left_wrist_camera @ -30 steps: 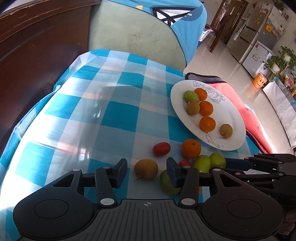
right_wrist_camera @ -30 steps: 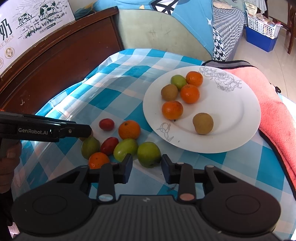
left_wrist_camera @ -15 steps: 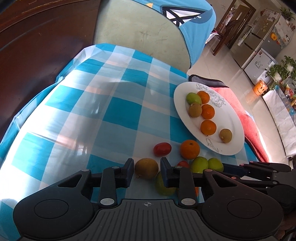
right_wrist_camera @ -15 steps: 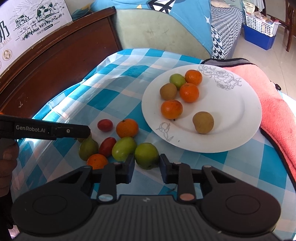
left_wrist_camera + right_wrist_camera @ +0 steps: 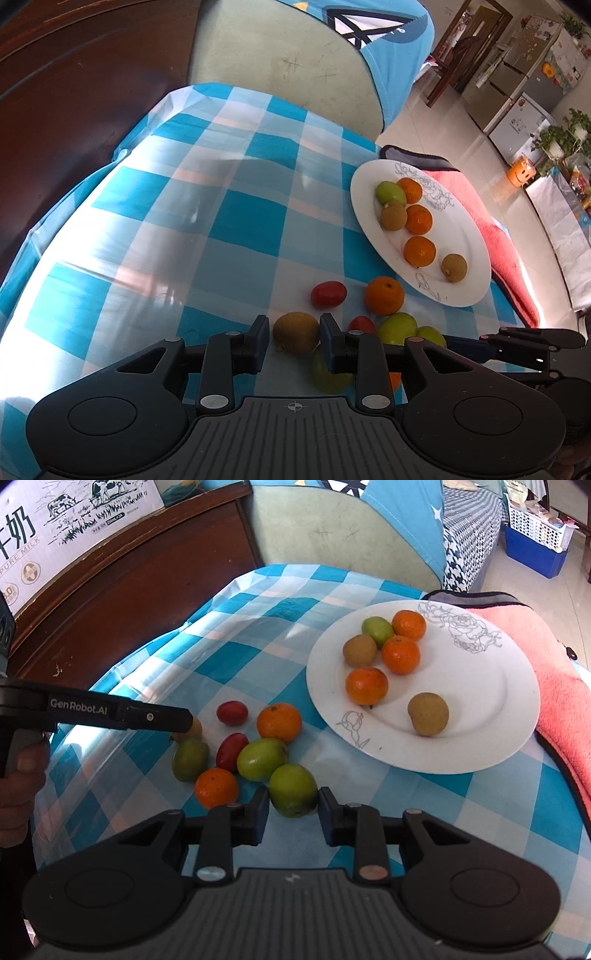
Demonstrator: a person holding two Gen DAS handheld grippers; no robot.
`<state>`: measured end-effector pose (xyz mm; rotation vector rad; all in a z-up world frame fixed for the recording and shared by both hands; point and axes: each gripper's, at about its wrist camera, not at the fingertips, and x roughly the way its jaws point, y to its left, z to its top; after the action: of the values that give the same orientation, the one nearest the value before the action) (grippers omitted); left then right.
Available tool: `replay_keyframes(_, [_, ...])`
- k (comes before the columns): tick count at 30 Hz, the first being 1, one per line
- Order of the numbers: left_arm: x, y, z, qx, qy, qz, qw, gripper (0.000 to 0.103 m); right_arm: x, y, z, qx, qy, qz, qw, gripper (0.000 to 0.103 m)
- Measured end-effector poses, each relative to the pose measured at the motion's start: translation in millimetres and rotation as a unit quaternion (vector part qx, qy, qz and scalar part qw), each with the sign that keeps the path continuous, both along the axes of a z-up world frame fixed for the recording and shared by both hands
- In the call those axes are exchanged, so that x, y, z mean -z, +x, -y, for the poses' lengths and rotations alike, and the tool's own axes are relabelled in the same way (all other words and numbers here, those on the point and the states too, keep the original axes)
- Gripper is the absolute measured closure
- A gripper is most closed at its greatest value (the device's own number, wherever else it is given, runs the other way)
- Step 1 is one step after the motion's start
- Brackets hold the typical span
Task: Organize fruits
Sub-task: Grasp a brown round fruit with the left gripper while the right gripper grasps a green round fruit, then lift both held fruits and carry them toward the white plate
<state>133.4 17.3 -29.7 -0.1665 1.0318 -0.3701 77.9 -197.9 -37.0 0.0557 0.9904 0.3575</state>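
Note:
A white plate (image 5: 480,701) (image 5: 474,258) on the blue checked cloth holds several oranges, brown fruits and a green one. Loose fruit lies left of it: an orange (image 5: 279,722), a red fruit (image 5: 232,712), a green fruit (image 5: 262,758). My left gripper (image 5: 294,328) has a brown fruit (image 5: 295,332) between its fingers on the cloth. Its jaws are opening slightly, with the pads still at the fruit's sides. My right gripper (image 5: 293,805) is shut on a green fruit (image 5: 293,788) at the near edge of the pile. The left gripper (image 5: 184,720) half hides the brown fruit in the right wrist view.
A pink towel (image 5: 561,686) lies under the plate's right side. A dark wooden board (image 5: 129,590) and a green chair back (image 5: 332,528) stand behind the table. A person's hand (image 5: 22,760) holds the left gripper's handle. The right gripper's fingers (image 5: 517,343) cross the lower right of the left wrist view.
Both pairs of jaws have narrowed: the left around the brown fruit, the right around the green fruit. Both fruits rest where they were.

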Motion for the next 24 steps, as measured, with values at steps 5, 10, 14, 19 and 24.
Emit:
replay_keyframes(5, [4.4,-3.3,9.5,0.012,0.008,0.003,0.9999,0.076,-0.2,-0.4,-0.1,0.002,0.001,0.002,1.000,0.074])
replay_keyframes(10, [4.3,-10.1,13.0,0.021,0.016,0.017,0.9995,0.079,-0.9,-1.3,-1.2,0.001,-0.002,0.004,1.000,0.074])
replay_keyframes(14, [2.2,-12.2,14.7,0.025,0.026,0.026,0.9990,0.079,-1.5,-1.0,-1.1,0.001,-0.004,0.005,1.000,0.074])
replay_keyframes(19, [-5.4,-15.5,18.4,0.035,0.048,0.051,0.9969,0.079,-4.9,-0.9,-0.4,0.001,-0.002,0.008,1.000,0.074])
replay_keyframes(24, [-15.0,-21.7,26.1,0.053,0.078,0.088,0.9917,0.079,-9.1,-1.5,-0.4,-0.001,0.000,0.013,1.000,0.074])
